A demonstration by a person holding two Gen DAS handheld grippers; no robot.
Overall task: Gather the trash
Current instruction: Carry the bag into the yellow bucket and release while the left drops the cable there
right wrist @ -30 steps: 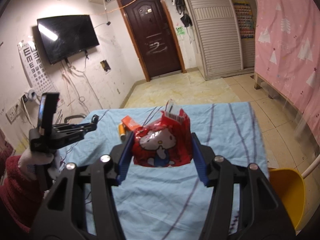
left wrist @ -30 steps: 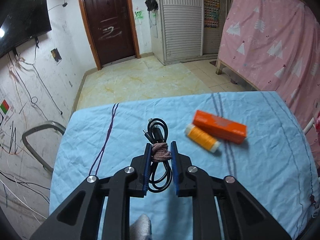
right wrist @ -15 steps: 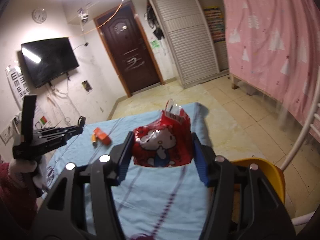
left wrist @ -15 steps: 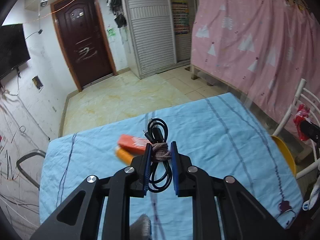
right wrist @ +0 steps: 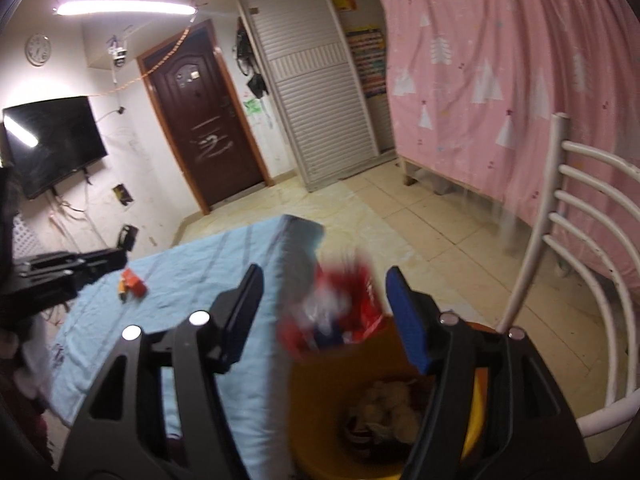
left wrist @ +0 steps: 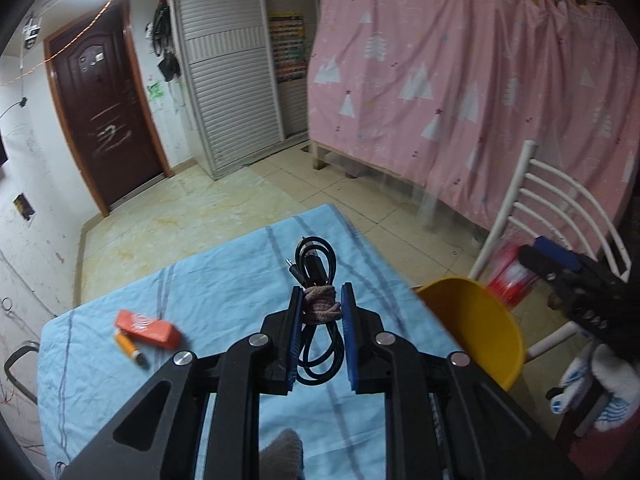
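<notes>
Left gripper (left wrist: pixel 320 312), fingers clamped on a coiled black cable (left wrist: pixel 318 322) bound with brownish cord, held above the blue-clothed surface (left wrist: pixel 224 304). Right gripper (right wrist: pixel 324 300), fingers opening, no longer pressing the blurred red snack wrapper (right wrist: pixel 340 312) between them, directly over the yellow bin (right wrist: pixel 320 400) beside the surface edge. Farther off on the cloth: orange box (left wrist: pixel 146 324), touching a small orange tube (left wrist: pixel 129 346). Beyond the bin, white chair (right wrist: pixel 580 240).

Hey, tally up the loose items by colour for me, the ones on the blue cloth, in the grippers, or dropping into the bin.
Orange: 2, a box and a small tube on the cloth
Black: 1, a coiled cable in the left gripper
Red: 1, a snack bag falling over the yellow bin
Total: 4
</notes>
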